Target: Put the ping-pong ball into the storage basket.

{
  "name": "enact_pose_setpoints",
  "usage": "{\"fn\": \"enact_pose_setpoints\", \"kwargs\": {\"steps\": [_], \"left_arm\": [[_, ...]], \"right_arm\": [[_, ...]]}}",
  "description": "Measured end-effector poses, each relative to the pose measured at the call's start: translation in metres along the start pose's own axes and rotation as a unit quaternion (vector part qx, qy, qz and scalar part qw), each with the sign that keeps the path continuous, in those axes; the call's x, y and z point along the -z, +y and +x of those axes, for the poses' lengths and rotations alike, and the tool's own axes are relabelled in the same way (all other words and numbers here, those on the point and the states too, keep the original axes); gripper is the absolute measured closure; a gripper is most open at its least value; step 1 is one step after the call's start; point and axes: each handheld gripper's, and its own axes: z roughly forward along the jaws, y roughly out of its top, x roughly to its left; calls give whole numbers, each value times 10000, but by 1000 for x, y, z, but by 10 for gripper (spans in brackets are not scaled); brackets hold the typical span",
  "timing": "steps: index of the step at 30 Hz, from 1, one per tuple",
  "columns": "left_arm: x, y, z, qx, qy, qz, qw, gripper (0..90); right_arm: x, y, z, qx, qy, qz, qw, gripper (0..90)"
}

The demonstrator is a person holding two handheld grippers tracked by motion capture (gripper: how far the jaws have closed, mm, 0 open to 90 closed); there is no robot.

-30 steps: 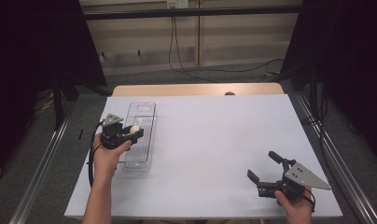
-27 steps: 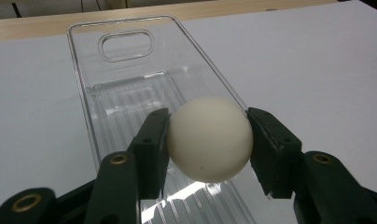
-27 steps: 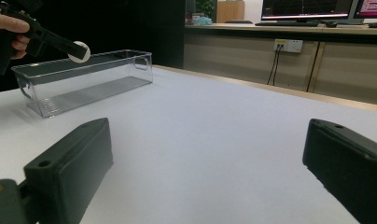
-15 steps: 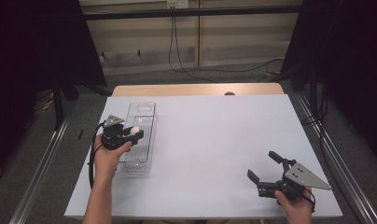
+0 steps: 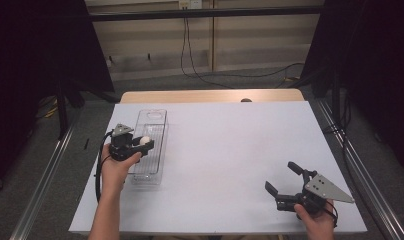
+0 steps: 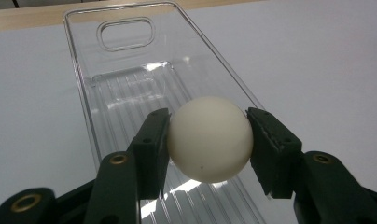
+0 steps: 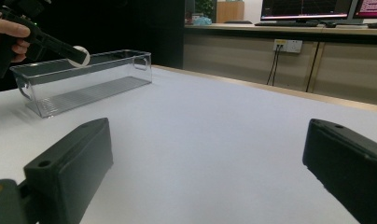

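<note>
Looking from my side of the table, I see the right gripper (image 5: 282, 187) nearest to me, at the front right corner of the white table (image 5: 230, 150). Its jaws stand wide apart and nothing is between them; under them is only bare table top. The grey plate (image 5: 327, 187) sits on top of this gripper, and a hand (image 5: 317, 222) holds it from behind.

Farther away, on the left side, my left gripper (image 5: 146, 144) holds a white ball (image 6: 210, 139). Both jaws press on the ball, one on each side, so the grip is closed on it. The ball is in the air, above the clear bin (image 5: 151, 145), near its middle, and it does not touch the ribbed floor of the bin. The left hand (image 5: 117, 167) comes in from the bin's left side.

The bin lies lengthwise on the left half of the table, with a handle cut-out (image 6: 126, 33) at its far end. Behind the table's far edge is a wooden strip (image 5: 210, 96), then the floor with a cable (image 5: 225, 75) and the wall.
</note>
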Motion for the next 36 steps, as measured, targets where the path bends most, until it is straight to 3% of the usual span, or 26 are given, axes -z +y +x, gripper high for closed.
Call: {"fn": "enact_pose_setpoints", "kwargs": {"steps": [15, 36], "left_arm": [[-1, -3, 2, 12, 34, 10, 10000, 495], [8, -1, -1, 40, 40, -270, 9996, 341]], "right_arm": [[0, 0, 0, 8, 18, -19, 10000, 11], [-2, 1, 1, 26, 30, -17, 10000, 11]]}}
